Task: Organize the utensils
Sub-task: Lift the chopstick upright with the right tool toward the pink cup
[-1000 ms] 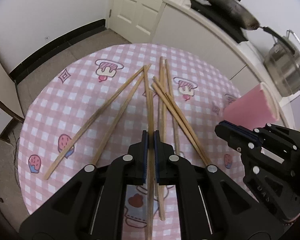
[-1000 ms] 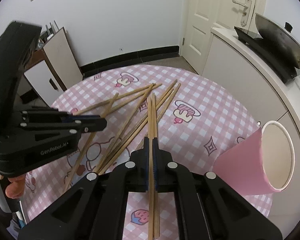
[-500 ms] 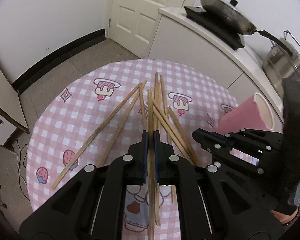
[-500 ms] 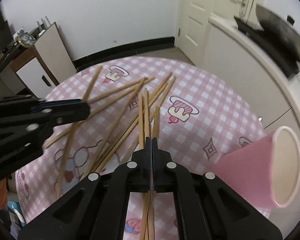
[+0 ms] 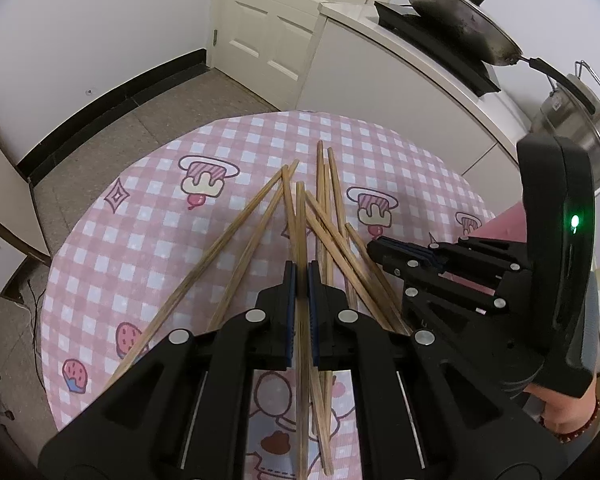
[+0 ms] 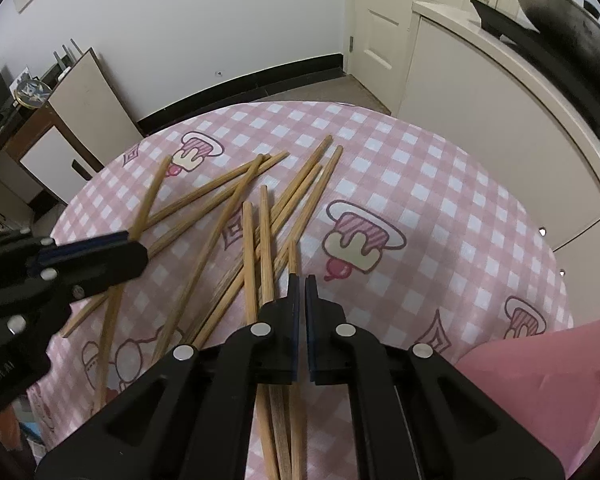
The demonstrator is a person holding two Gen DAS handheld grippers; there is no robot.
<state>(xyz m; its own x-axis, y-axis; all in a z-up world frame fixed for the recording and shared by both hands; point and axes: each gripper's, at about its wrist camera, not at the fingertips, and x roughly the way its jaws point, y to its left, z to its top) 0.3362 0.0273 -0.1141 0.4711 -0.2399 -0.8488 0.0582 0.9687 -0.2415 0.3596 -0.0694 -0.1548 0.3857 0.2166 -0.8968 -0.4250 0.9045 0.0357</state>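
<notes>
Your left gripper [image 5: 299, 280] was clamped on one chopstick [image 5: 300, 216], its length running straight out toward the table's [image 5: 148, 248] far edge. The loose chopsticks [image 6: 236, 216] lay fanned mid-table, nearest your right gripper [image 6: 300, 284]. A second ago that gripper pinched a chopstick; now its jaws were opening, narrow, with nothing between them. The pink cup [image 6: 540, 384] lay at the right edge.

Both wrist cams close, angled down at table [image 5: 148, 216] (shared: chopsticks [image 6: 216, 236]).
</notes>
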